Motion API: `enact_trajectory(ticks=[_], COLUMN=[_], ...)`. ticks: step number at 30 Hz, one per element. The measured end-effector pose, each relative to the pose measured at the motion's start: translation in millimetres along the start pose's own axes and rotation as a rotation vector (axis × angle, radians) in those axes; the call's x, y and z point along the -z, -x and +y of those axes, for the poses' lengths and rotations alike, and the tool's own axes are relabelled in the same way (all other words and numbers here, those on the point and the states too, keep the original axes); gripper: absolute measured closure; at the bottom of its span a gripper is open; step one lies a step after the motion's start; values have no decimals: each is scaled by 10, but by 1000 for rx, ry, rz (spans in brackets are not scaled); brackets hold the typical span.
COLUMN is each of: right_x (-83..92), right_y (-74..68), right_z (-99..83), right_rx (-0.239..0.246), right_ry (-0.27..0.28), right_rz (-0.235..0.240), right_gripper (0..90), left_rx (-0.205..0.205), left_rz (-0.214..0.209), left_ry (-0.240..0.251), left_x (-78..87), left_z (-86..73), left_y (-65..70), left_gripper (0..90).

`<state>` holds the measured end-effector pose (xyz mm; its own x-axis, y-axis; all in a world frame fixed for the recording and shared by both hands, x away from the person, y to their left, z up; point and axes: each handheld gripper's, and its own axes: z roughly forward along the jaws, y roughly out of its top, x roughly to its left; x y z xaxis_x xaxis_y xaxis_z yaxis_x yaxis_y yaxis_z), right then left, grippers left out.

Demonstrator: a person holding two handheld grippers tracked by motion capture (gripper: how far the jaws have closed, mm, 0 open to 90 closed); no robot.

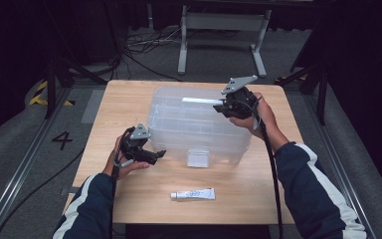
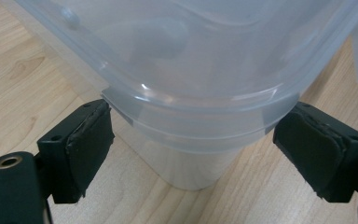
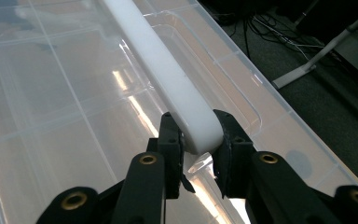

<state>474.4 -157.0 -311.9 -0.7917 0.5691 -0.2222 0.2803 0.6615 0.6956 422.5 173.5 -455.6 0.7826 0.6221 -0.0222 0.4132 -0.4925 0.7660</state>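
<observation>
Your right gripper [image 3: 196,140] is clenched on the white handle [image 3: 168,74] of the clear plastic box [image 1: 199,124]. In the right gripper view both black pads press on the rounded end of that handle, one on each side, and the handle runs away from the jaws across the ribbed transparent lid [image 3: 60,93]. In the high view your right gripper [image 1: 219,108] sits above the far right part of the box, with the handle [image 1: 201,100] reaching from it toward the middle of the lid.

Your left gripper [image 2: 196,144] is released. In the left gripper view its jaws stand wide on either side of a rounded corner of the box [image 2: 191,70], under the projecting rim, and neither pad touches the plastic. In the high view your left gripper [image 1: 151,155] hovers just beside the near left corner of the box, level with its lower wall.

The box stands in the middle of the wooden table [image 1: 129,199], closed, with a small white latch [image 1: 198,158] on its near wall. A white tube [image 1: 193,194] lies flat on the table on the near side of the box, well apart from it and from both grippers. Your sleeves, dark blue with a white stripe, come in on either side of the tube.
</observation>
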Motion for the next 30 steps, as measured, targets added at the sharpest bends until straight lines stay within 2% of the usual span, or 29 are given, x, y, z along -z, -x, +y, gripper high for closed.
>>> enact_trajectory(ticks=[3,9,12,27,30], right_x=[28,58,63,90,95], right_y=[-30,-11,10,132,174], right_z=[-6,21,49,88,88], right_rx=[3,13,11,-15,-28], right_ry=[-2,-32,-46,-21,-15], right_rz=[10,33,40,39,41], right_gripper=[748,748,747,738,737], left_rx=[-1,9,31,13,12], left_rz=[11,-5,-19,-32,-47], left_ry=[-2,22,53,57,60], left_x=[40,116,154,168,203], left_z=[-12,-37,-43,-46,-69], left_y=[42,88,85,145,136], left_gripper=[144,163,177,197,238])
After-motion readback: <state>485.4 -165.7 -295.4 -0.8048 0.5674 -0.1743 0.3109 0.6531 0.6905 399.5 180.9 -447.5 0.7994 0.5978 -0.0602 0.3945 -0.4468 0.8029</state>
